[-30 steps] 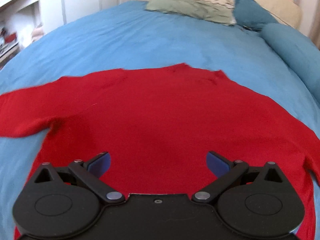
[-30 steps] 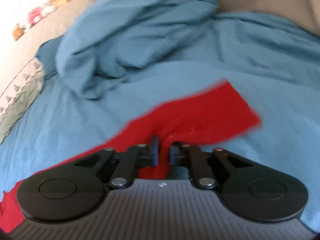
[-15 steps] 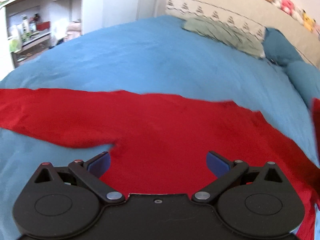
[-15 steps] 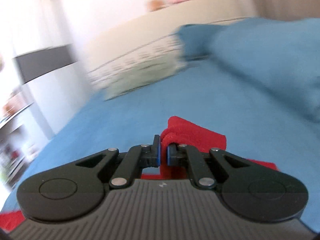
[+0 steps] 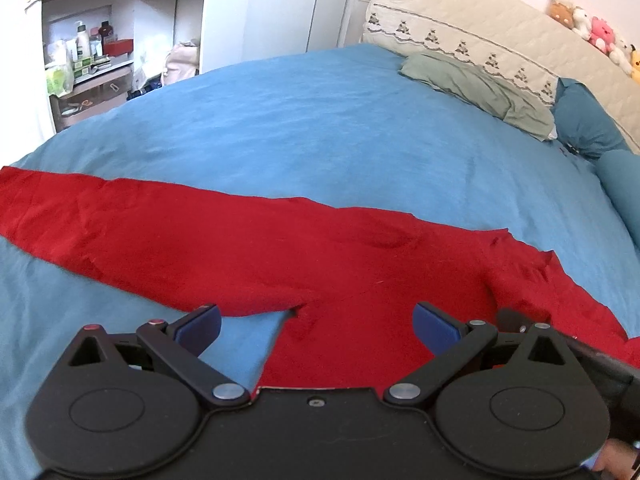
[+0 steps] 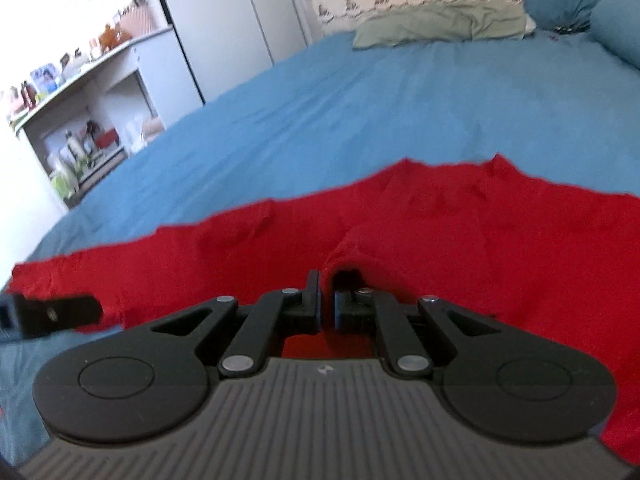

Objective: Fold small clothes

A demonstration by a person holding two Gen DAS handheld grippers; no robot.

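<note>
One sleeve was mid-fold: right gripper [image 6: 327,300] was clamped on a pinch of the red top [image 5: 360,272], carried over the body, which lay flat on the bed [image 5: 320,128]. Left gripper [image 5: 316,324] hung with jaws apart, nothing between them, above the armpit. Best to lay the sleeve flat along the body before release, then take the left sleeve [image 5: 100,220].

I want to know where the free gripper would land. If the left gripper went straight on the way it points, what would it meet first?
Most likely the red sweater: the open left gripper points down at its body near the armpit, with the blue bedcover beyond. Depth is hard to judge.
</note>
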